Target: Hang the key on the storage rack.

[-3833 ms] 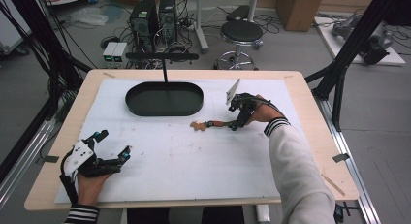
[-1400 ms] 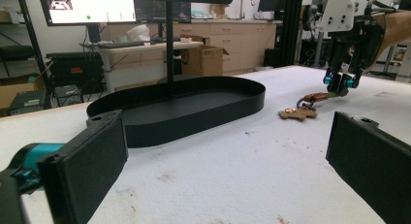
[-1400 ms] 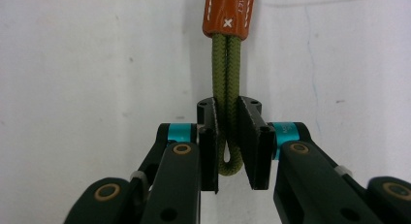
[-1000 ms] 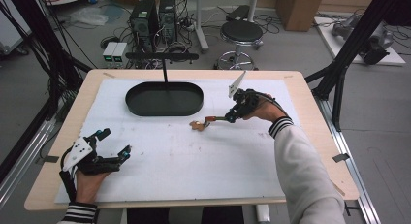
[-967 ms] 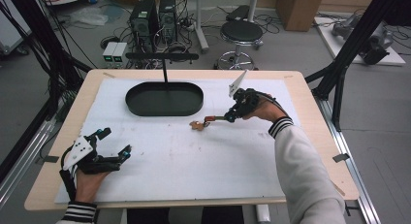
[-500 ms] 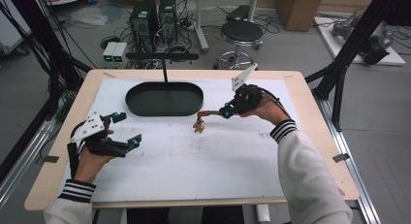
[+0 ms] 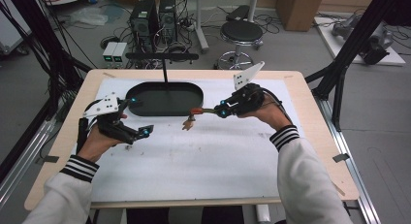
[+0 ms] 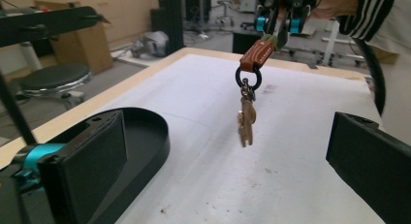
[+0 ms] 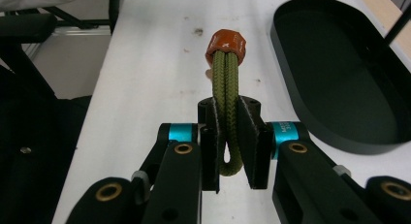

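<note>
The right gripper (image 9: 234,144) pinches a green cord loop (image 9: 227,98) with a brown cap (image 9: 226,42), beside the black tray (image 9: 310,117).

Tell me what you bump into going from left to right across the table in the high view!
Left tool → black oval tray → dangling keychain → right tool, which pinches the keychain's green cord.

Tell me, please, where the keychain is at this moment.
In the high view, the keychain hangs above the white mat near the table's middle, just in front of the black oval tray. The right hand-held gripper is clamped on its green cord loop.
</note>
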The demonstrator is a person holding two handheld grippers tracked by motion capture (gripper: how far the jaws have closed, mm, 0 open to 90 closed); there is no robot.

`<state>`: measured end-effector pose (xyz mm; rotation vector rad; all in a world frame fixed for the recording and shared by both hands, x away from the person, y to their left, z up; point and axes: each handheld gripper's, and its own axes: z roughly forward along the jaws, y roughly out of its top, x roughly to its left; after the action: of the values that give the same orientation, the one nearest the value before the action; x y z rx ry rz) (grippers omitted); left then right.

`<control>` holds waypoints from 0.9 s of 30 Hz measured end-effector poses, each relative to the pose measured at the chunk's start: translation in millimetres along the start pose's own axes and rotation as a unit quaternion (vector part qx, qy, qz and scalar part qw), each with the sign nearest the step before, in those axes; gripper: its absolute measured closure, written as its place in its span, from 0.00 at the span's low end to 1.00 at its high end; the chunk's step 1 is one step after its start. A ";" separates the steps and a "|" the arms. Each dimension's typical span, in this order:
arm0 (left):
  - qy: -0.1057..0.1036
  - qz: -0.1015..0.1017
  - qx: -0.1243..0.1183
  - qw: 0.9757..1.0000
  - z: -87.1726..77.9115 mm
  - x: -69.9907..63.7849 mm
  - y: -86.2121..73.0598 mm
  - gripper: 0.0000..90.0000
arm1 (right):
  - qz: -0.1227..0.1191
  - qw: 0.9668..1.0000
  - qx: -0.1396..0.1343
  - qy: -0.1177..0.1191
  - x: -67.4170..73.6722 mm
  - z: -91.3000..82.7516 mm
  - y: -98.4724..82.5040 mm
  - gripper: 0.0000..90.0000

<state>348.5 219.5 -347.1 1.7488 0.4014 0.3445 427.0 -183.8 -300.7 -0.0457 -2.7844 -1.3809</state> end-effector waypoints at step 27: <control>-0.124 0.042 0.074 0.989 73.0 -10.0 46.9 0.02 | -0.017 0.999 -0.041 0.020 17.3 7.3 5.6 0.89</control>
<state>375.4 142.2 -316.6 1.9303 0.1780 0.1556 409.8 -174.5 -300.0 0.0268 -2.7081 -1.4853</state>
